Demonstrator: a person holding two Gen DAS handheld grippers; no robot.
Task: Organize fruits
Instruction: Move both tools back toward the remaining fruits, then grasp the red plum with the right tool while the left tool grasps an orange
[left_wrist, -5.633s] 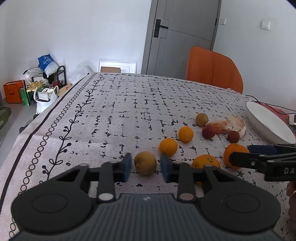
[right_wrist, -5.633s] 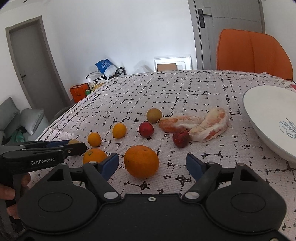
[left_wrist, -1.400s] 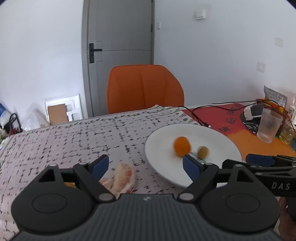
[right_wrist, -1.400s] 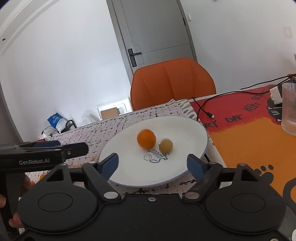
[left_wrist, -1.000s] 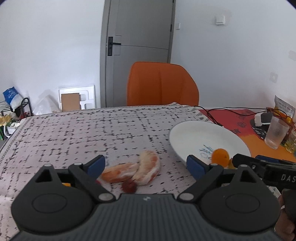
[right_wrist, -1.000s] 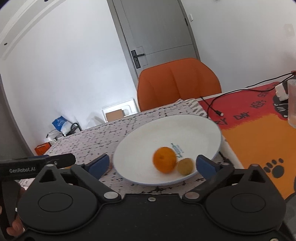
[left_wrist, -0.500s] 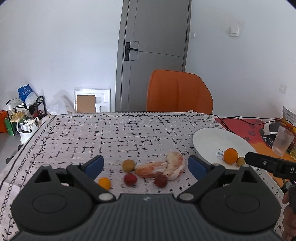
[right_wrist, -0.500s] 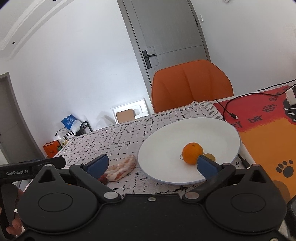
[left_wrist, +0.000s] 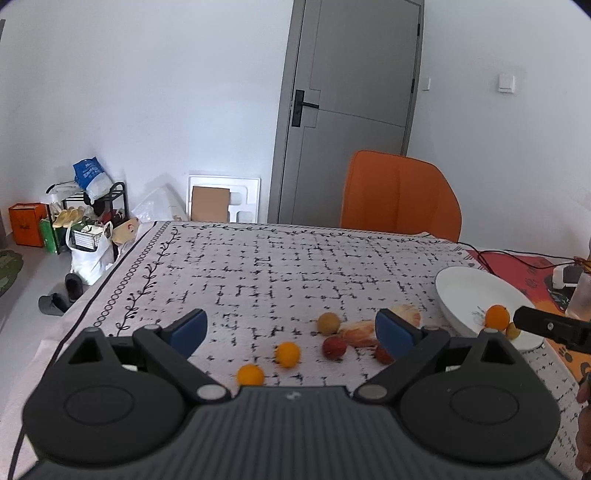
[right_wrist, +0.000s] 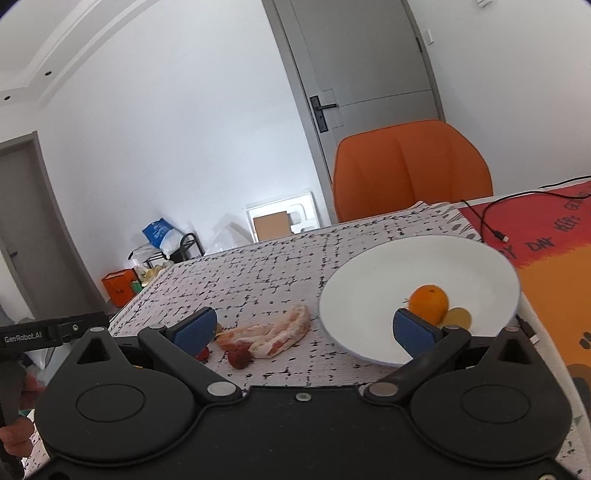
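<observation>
A white plate (right_wrist: 369, 295) holds an orange (right_wrist: 428, 304) and a small yellow-brown fruit (right_wrist: 458, 318); the plate also shows in the left wrist view (left_wrist: 461, 291) at the right. On the patterned cloth lie two small oranges (left_wrist: 287, 354), a yellow-brown fruit (left_wrist: 328, 323), two red fruits (left_wrist: 334, 348) and peeled grapefruit pieces (right_wrist: 280, 332). My left gripper (left_wrist: 291, 330) is open and empty above these loose fruits. My right gripper (right_wrist: 306, 330) is open and empty, near the plate's left edge.
An orange chair (left_wrist: 400, 195) stands behind the table. A red-orange mat (right_wrist: 546, 236) with a black cable (right_wrist: 491, 221) lies right of the plate. A glass (left_wrist: 581, 299) stands at the far right. The table's left edge (left_wrist: 110, 280) drops to the floor.
Both grippers have swung left and pulled back from the plate. The loose fruits on the cloth have come into the left wrist view.
</observation>
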